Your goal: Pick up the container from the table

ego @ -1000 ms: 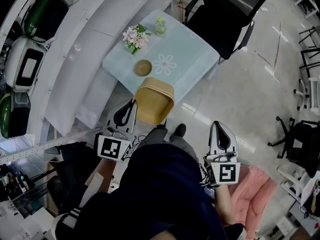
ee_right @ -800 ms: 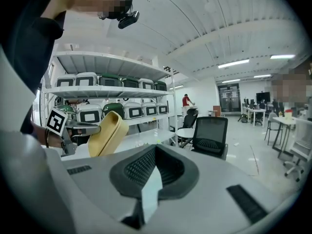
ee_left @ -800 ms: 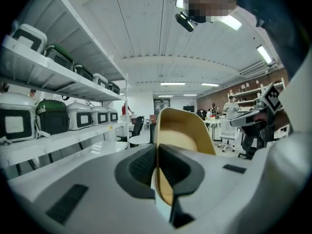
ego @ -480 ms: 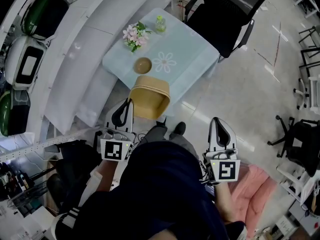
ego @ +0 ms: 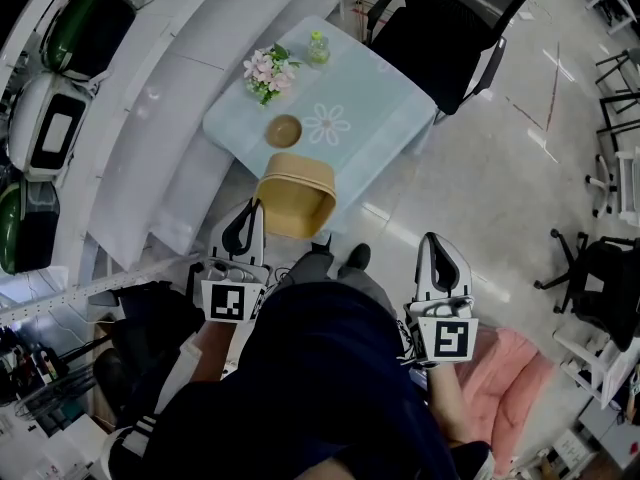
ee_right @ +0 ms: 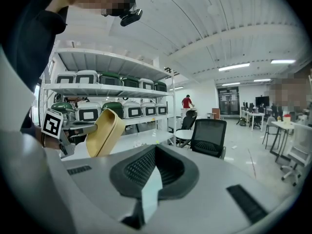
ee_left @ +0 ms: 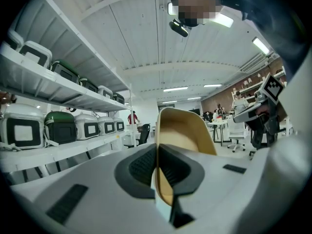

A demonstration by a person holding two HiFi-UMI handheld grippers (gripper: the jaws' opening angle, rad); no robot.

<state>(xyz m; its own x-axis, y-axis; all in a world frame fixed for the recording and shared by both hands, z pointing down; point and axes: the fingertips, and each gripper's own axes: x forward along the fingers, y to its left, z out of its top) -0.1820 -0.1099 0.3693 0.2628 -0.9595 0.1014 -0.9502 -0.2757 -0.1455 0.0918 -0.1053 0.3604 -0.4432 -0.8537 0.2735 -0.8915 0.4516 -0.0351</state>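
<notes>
The left gripper (ego: pixel 245 230) has its jaws clamped on the rim of the tan container (ego: pixel 297 193), which hangs tilted in the air, seen over the near edge of the pale blue table (ego: pixel 370 108). The right gripper (ego: pixel 440 268) is well apart to the right, with its jaws together and nothing between them. A small brown bowl (ego: pixel 284 130), flowers (ego: pixel 265 73) and a bottle (ego: pixel 318 48) stand on the table.

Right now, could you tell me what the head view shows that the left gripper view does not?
Only the head view: the table with flowers and a bowl. Only the left gripper view: shelved cases, and the jaws shut on the container wall. Both: the container, held by the left gripper.
</notes>
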